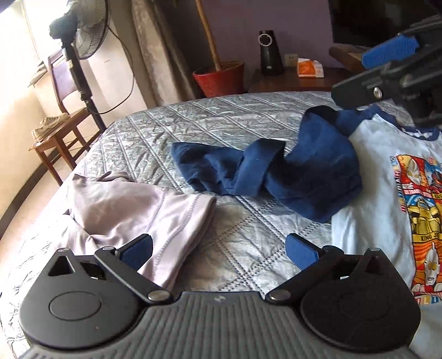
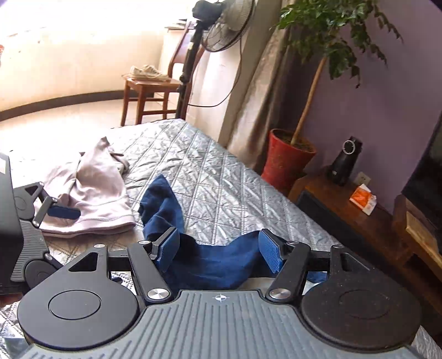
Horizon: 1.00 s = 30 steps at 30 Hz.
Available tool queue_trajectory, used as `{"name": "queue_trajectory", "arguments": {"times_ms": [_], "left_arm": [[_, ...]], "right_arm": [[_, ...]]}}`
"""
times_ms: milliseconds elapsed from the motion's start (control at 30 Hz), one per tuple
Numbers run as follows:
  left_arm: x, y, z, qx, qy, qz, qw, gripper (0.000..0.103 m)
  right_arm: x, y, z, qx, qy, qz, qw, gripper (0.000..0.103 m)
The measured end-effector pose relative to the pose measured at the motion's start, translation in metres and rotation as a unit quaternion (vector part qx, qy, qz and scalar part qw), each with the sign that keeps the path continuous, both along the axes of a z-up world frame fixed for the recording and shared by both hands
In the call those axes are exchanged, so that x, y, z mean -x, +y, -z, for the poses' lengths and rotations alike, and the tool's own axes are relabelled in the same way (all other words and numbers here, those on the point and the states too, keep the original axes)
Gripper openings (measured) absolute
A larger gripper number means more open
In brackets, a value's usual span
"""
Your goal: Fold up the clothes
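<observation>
A pale T-shirt (image 1: 373, 193) with a bright cartoon print and navy trim lies flat on the right of the bed. Its navy sleeve (image 1: 276, 171) is bunched and twisted toward the middle. A lilac garment (image 1: 138, 204) lies crumpled at the left. My left gripper (image 1: 218, 251) hangs open low over the quilt with nothing between its fingers; its left pad (image 1: 136, 250) is over the lilac cloth. My right gripper (image 1: 373, 73) hovers open above the shirt's collar. In the right wrist view the right gripper (image 2: 219, 250) is open, with the navy sleeve (image 2: 210, 262) beneath it, not pinched.
A silver quilted bedspread (image 1: 221, 121) covers the bed. Past its far edge stand a red plant pot (image 1: 221, 77) and a wooden nightstand (image 2: 345, 210) with a black device and an orange packet. A fan (image 2: 226, 24) and a wooden chair (image 2: 146, 94) bearing shoes stand on the floor.
</observation>
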<state>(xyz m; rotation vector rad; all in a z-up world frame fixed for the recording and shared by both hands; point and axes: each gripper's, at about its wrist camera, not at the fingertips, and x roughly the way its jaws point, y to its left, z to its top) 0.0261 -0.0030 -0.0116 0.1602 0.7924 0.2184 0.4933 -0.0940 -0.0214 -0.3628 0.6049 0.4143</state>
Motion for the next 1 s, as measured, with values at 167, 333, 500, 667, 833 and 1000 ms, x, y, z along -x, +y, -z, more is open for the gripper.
{"name": "queue_trajectory", "arguments": {"times_ms": [167,333,500,667,833,1000], "left_arm": [[-0.006,0.029,-0.001,0.01,0.003,-0.075,0.9971,0.102],[-0.001,0.055,-0.009,0.027,-0.014,-0.122,0.992,0.102],[0.0,0.078,-0.008,0.045,-0.005,-0.176,0.9833,0.102],[0.006,0.093,-0.01,0.059,-0.011,-0.214,0.9751,0.102],[0.006,0.095,-0.009,0.071,-0.004,-0.216,0.9738,0.102],[0.007,0.094,-0.008,0.076,0.0,-0.212,0.9743,0.102]], "right_arm": [[-0.038,0.056,0.039,0.039,0.067,-0.046,0.996,0.073],[-0.064,0.056,0.071,0.028,0.13,0.003,0.991,0.067],[-0.081,0.048,0.082,-0.008,0.152,0.046,0.987,0.018],[-0.117,0.041,0.054,-0.126,0.118,0.095,0.98,0.017],[-0.151,0.069,0.01,-0.222,0.064,0.066,0.971,0.016],[-0.163,0.097,-0.015,-0.258,-0.003,0.026,0.966,0.016]]}}
